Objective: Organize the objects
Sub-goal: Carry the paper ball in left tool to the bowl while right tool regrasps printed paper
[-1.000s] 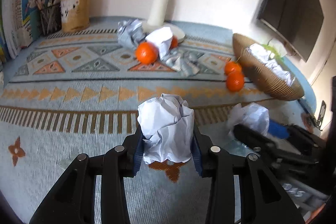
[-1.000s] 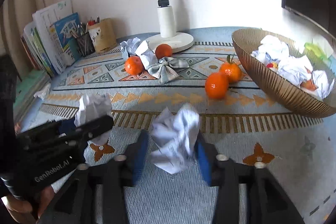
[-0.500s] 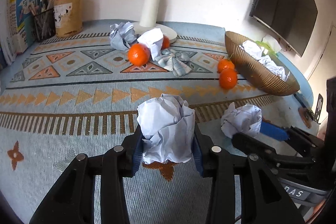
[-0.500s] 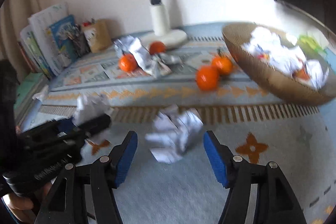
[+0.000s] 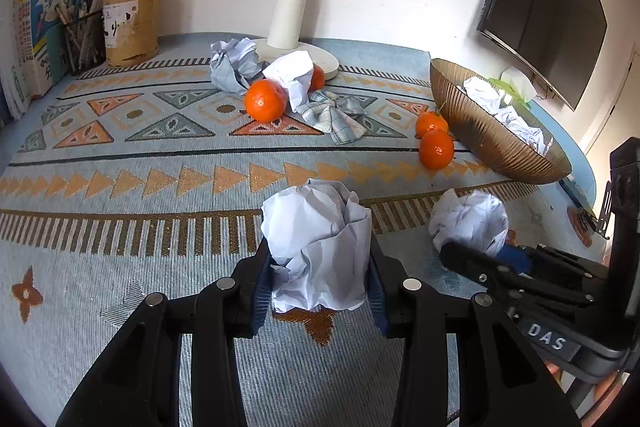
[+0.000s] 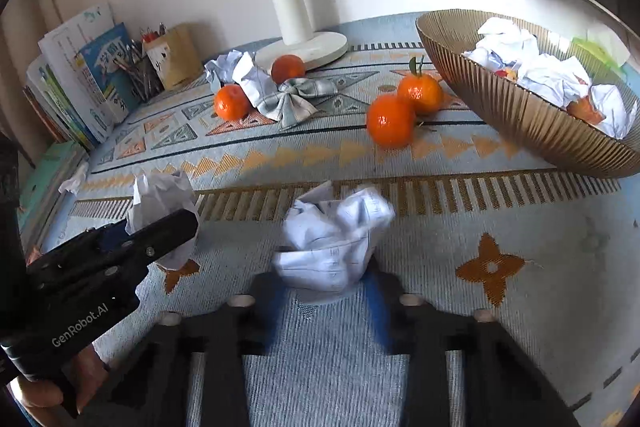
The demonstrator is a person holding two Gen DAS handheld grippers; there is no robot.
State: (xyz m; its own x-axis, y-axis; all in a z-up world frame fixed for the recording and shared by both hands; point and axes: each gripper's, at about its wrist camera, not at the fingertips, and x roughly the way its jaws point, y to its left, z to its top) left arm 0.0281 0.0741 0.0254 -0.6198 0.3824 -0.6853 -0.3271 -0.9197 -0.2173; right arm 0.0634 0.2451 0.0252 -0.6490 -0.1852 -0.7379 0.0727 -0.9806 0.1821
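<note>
My left gripper (image 5: 318, 291) is shut on a crumpled white paper ball (image 5: 318, 227) and holds it just above the patterned rug (image 5: 120, 187). My right gripper (image 6: 328, 291) has closed onto a second crumpled paper ball (image 6: 334, 239); its blue pads press the ball's lower sides, and the view is blurred. That ball also shows in the left wrist view (image 5: 468, 219), as does the right gripper (image 5: 472, 255). The left gripper with its ball shows in the right wrist view (image 6: 160, 227). A gold ribbed bowl (image 6: 520, 115) at the right holds several paper balls.
Two oranges (image 6: 390, 121) lie beside the bowl, two more (image 5: 266, 101) by crumpled papers and a checked cloth bow (image 6: 288, 101). A white lamp base (image 5: 304, 55), pen holders (image 5: 128, 27) and books (image 6: 80, 67) stand at the back. A dark monitor (image 5: 540, 11) hangs at right.
My right gripper opened wide half a second ago, then closed back onto its paper ball. My left gripper kept its ball and drew back slightly, widening the view.
</note>
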